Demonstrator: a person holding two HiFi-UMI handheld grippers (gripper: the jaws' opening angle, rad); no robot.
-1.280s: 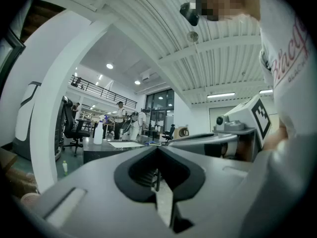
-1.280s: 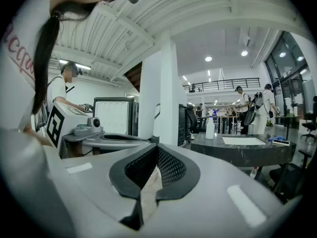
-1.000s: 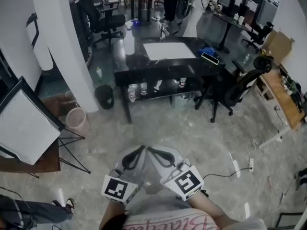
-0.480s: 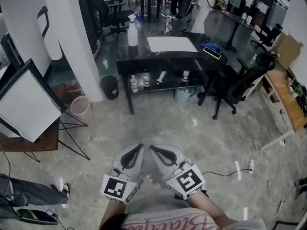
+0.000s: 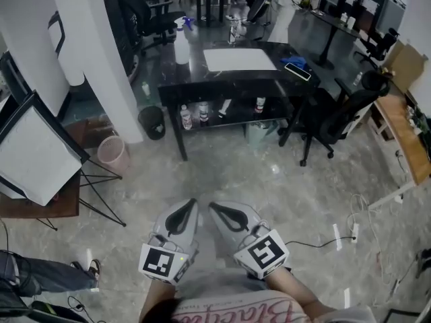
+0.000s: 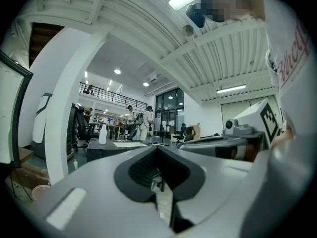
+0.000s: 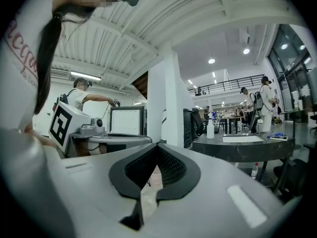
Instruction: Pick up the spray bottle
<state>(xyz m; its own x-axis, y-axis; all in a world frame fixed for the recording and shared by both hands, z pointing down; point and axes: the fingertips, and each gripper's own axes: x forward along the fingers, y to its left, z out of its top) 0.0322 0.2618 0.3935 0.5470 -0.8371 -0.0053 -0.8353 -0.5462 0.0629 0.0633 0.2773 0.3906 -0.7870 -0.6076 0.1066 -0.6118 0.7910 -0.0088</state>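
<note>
- My left gripper (image 5: 191, 203) and right gripper (image 5: 213, 206) both have their jaws pressed together on nothing. I hold them level and near my body, since nothing is within reach.
- The spray bottle (image 5: 180, 44) stands upright on the far left corner of the table (image 5: 202, 79), well apart from me. I judge walking closer comes first.

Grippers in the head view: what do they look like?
The left gripper and right gripper are smooth pale-grey shells, black ribbed padding lining the jaws, each carrying a white cube printed with black square markers. Worn: white top, reddish lettering.
</note>
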